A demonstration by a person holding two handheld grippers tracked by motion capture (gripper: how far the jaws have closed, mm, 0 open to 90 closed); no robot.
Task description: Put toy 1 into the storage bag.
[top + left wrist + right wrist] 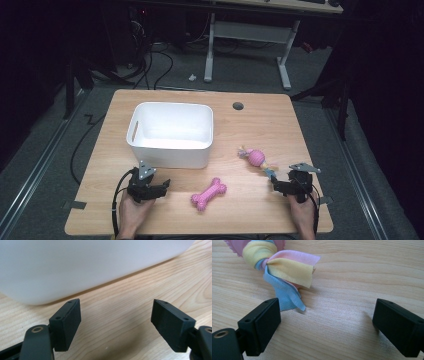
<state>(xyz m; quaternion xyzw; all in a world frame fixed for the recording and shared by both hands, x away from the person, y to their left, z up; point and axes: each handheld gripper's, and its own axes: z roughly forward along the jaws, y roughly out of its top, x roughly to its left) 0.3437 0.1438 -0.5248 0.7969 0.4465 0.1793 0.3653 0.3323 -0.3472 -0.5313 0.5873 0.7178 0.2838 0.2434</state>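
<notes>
A white bin (171,134) stands on the wooden table (260,120), left of centre. A pink bone toy (209,194) lies in front of it. To the right lies a pink ball toy with pastel cloth tails (256,158). My left gripper (161,187) rests open near the bin's front left corner; the bin wall (82,265) rises just beyond its jaws. My right gripper (277,184) is open beside the cloth tails (287,275), whose blue strip ends next to its left jaw, with nothing between the jaws.
A round cable hole (238,106) sits in the table's far side. Beyond the table stand a desk frame (250,35) and loose cables (150,60) on the floor. Bare wood lies between the two toys and along the front edge.
</notes>
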